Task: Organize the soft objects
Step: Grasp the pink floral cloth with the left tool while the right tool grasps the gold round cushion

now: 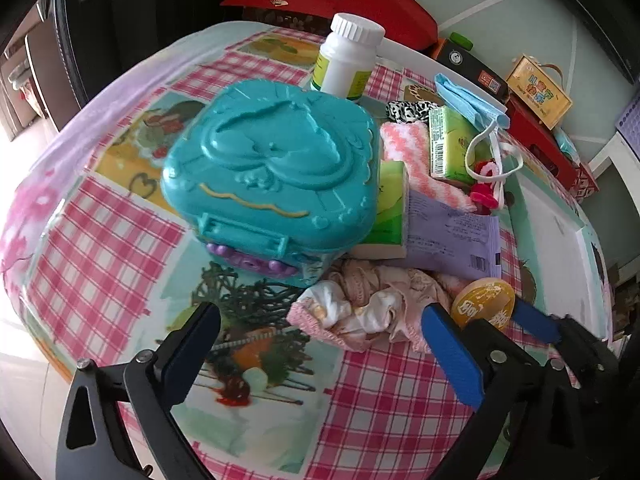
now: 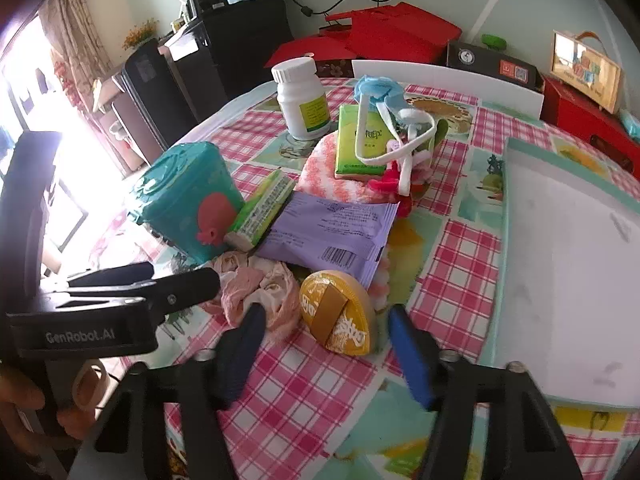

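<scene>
On the round table with the pink-checked plastic cloth (image 2: 452, 264), clutter is bunched at the middle. Crumpled pale pink fabric scrunchie (image 1: 372, 308) lies at the near edge of the pile, touching the round yellow flat tin with gold ribbon (image 2: 336, 316) and just in front of the lilac foil packet (image 2: 332, 236). Teal moulded plastic case (image 1: 272, 172) stands behind the scrunchie. Farther back: pink-and-white fuzzy sock (image 1: 420, 160), green tissue pack (image 2: 360, 140), blue face mask (image 1: 468, 100), white pill bottle (image 2: 304, 96).

Left gripper (image 1: 320, 340): jaws spread wide, straddling the scrunchie from the near side, pads not on it. Right gripper (image 2: 324, 344): jaws partly spread either side of the yellow tin; nothing pinched, no contact visible.

Open room: bare cloth on the near side of the pile; white flat tray with pale green rim (image 2: 508, 240) lies empty at the right, close to the table edge.
</scene>
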### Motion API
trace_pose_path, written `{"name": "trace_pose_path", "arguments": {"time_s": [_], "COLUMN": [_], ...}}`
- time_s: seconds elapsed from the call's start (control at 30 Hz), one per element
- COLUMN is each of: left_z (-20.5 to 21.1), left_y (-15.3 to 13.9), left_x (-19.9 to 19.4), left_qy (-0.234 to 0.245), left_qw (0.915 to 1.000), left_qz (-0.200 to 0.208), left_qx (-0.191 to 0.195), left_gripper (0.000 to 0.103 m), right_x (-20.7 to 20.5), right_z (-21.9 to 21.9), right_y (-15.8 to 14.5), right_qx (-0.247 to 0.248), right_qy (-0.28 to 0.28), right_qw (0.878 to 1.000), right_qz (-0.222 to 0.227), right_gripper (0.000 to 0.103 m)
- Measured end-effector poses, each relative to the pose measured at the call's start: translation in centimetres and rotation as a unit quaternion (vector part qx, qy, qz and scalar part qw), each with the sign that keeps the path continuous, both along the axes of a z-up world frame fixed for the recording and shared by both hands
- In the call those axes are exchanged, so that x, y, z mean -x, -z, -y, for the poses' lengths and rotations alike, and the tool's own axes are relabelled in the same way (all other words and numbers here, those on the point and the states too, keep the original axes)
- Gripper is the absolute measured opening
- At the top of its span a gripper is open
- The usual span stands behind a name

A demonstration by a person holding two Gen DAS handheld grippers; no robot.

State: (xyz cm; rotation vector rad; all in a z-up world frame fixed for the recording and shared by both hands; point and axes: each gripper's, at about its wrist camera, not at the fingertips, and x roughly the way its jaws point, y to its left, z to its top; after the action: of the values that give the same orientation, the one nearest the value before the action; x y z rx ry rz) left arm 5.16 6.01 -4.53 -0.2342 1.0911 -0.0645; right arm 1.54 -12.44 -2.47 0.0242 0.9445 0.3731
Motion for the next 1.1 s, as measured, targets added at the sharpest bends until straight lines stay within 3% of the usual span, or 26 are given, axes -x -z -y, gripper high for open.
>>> {"name": "trace_pose_path", "arguments": {"time_s": [0.23, 0.67, 1.1], "left_z": [0.6, 2.4, 2.5], "left_y": [1.2, 1.6, 0.6], "left_x": [-1.2, -1.9, -0.1], "left_qy": [0.006, 0.032, 0.044], "left_qw": [0.9996, 0.9993, 0.9989], "left_qz": [-0.023, -0.019, -0.015], "left_qx": [0.012, 0.003, 0.001], "left_gripper": [0.078, 0.037, 0.020], "right_x": [-0.7, -1.0, 0.0], "right_z": [0.7, 1.7, 2.1], "right_y": [1.0, 1.7, 1.2], "right_qx": [-0.013, -0.028, -0.042], "right_qy": [0.012, 0.027, 0.032], "right_qw": [1.000, 0.999, 0.998], "right_qz": [-0.014, -0.023, -0.016], "right_gripper": [0.049, 0.036, 0.027]}}
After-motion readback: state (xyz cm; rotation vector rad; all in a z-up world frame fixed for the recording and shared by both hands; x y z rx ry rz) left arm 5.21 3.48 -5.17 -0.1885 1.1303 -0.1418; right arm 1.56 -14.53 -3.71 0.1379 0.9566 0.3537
